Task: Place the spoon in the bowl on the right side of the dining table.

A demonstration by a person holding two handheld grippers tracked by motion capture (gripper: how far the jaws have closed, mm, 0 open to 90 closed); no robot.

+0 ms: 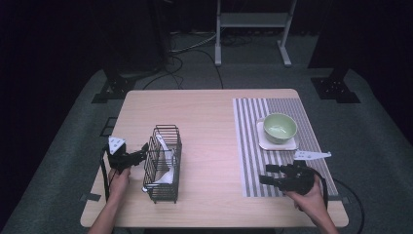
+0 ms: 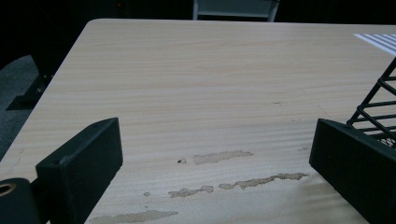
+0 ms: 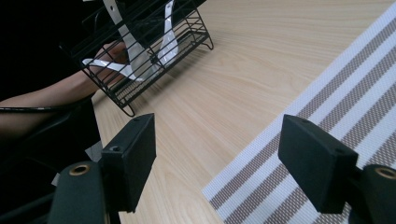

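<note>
wire basket (image 2: 376,109) cut off, utensils (image 3: 140,56) indistinct

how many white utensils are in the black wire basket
2 that I can make out in the black wire basket: one white plastic utensil leaning up toward the far end, one white spoon-like utensil lying lower, near end. More may be hidden.

Light wooden table (image 1: 209,122) fills centre frame, dark floor around it. Black wire basket (image 1: 163,163) stands left of centre, white utensils (image 1: 168,170) inside, one handle poking out lower left. Left gripper (image 1: 144,149) at the basket's left side, jaws apart, tips just beside the wire. Striped placemat (image 1: 253,146) on the right half. On it, upper part, a green bowl (image 1: 280,127) sits on a white square plate (image 1: 277,144). Right gripper (image 1: 269,174) over the mat's lower end, jaws apart, pointing left.
</note>
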